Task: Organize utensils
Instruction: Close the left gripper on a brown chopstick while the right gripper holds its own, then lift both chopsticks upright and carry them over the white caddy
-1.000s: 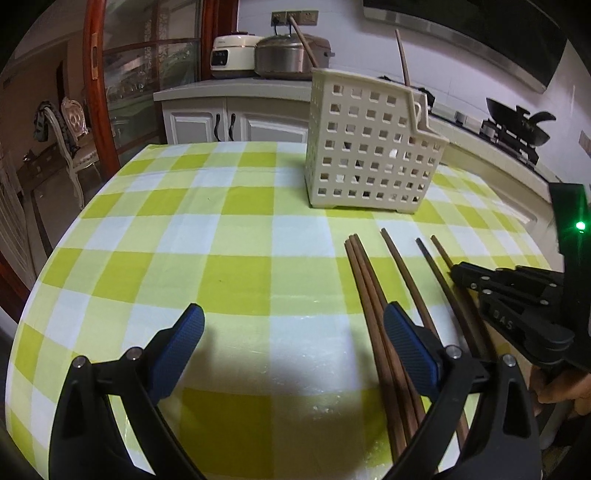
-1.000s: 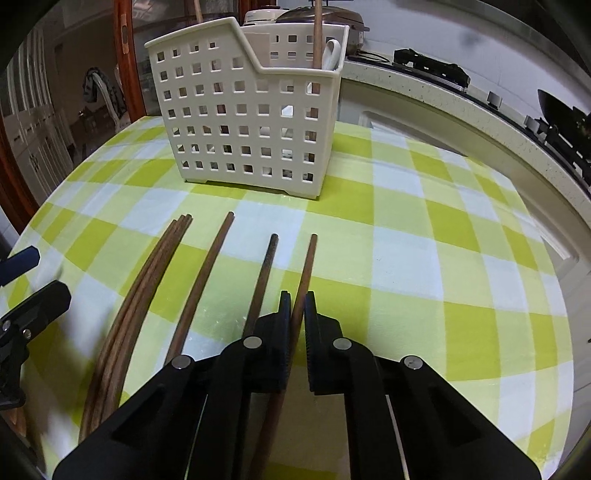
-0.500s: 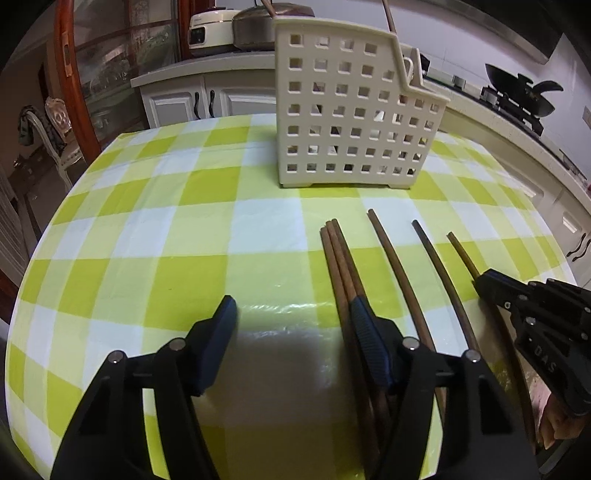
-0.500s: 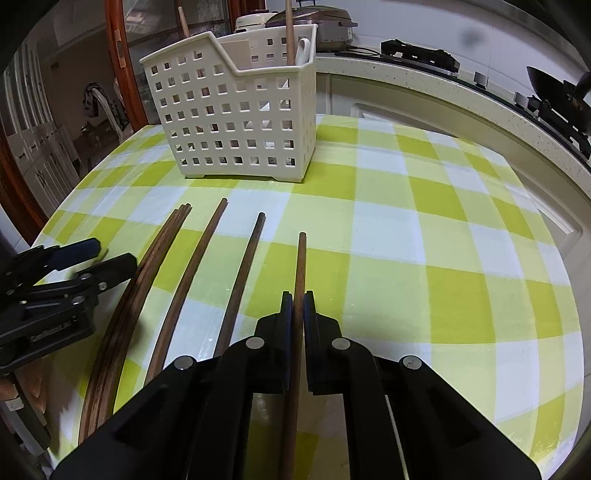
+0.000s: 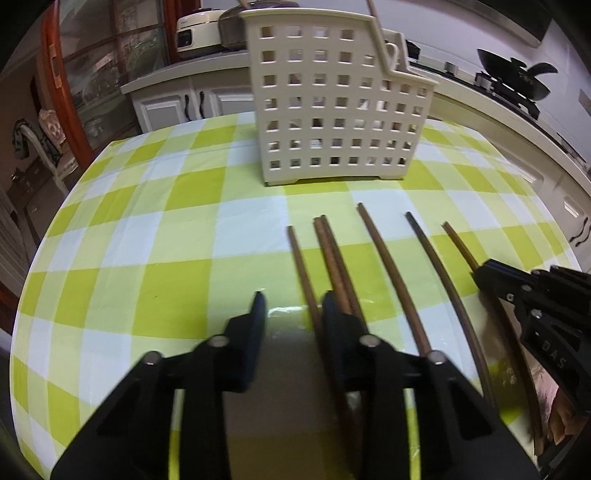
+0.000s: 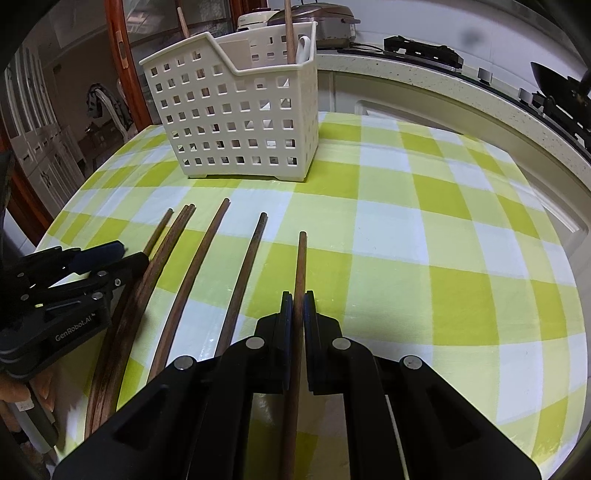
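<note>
Several brown wooden chopsticks lie side by side on the green-and-white checked tablecloth [image 5: 177, 288]. My right gripper [image 6: 298, 295] is shut on the rightmost chopstick [image 6: 301, 258], which runs forward between its pads. My left gripper [image 5: 291, 299] is partly open, low over the table; the leftmost chopstick [image 5: 301, 266] runs between its fingers, beside the right one. A pair of chopsticks [image 5: 332, 251] lies just right of that finger. A white perforated utensil basket [image 5: 332, 103] stands beyond, also in the right wrist view [image 6: 236, 110], with a few utensils standing in it.
The round table's edge curves close on both sides. A kitchen counter [image 6: 443, 85] with a stove and wok [image 5: 517, 74] runs behind the table. Rice cookers [image 5: 199, 29] sit on a cabinet at the back; a chair [image 5: 40, 144] stands at far left.
My left gripper has moved forward and right over the leftmost chopsticks, its jaws narrowing. One chopstick has separated from the left bundle. My right gripper has closed on the rightmost chopstick.
</note>
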### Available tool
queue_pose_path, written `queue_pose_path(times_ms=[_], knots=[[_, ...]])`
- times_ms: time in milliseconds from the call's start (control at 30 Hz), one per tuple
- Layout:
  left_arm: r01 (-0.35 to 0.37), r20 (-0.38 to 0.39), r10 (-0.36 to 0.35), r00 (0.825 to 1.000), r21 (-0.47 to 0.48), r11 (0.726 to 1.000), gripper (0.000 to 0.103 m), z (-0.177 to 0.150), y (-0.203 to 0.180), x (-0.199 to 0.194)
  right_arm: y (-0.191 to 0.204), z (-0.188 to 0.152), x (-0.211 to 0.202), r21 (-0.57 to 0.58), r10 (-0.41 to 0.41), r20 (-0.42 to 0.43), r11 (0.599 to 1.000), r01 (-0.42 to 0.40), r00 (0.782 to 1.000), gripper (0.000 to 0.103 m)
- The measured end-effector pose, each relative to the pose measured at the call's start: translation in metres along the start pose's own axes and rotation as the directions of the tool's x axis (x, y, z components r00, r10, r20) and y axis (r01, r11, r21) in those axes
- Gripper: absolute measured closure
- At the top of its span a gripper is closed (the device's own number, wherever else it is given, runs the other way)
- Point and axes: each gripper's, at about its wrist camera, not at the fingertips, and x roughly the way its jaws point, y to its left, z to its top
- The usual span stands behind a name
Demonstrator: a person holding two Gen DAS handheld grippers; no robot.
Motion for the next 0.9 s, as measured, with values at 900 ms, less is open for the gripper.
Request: queue_pose_path(times_ms=[900], knots=[[0.097, 0.161, -0.093, 0.983, -0.018, 0.995, 0.097, 0.003, 0.011, -0.062, -0.004, 0.014, -0.061, 0.024, 0.069, 0.226, 0.997, -0.076, 0.972, 0.097]])
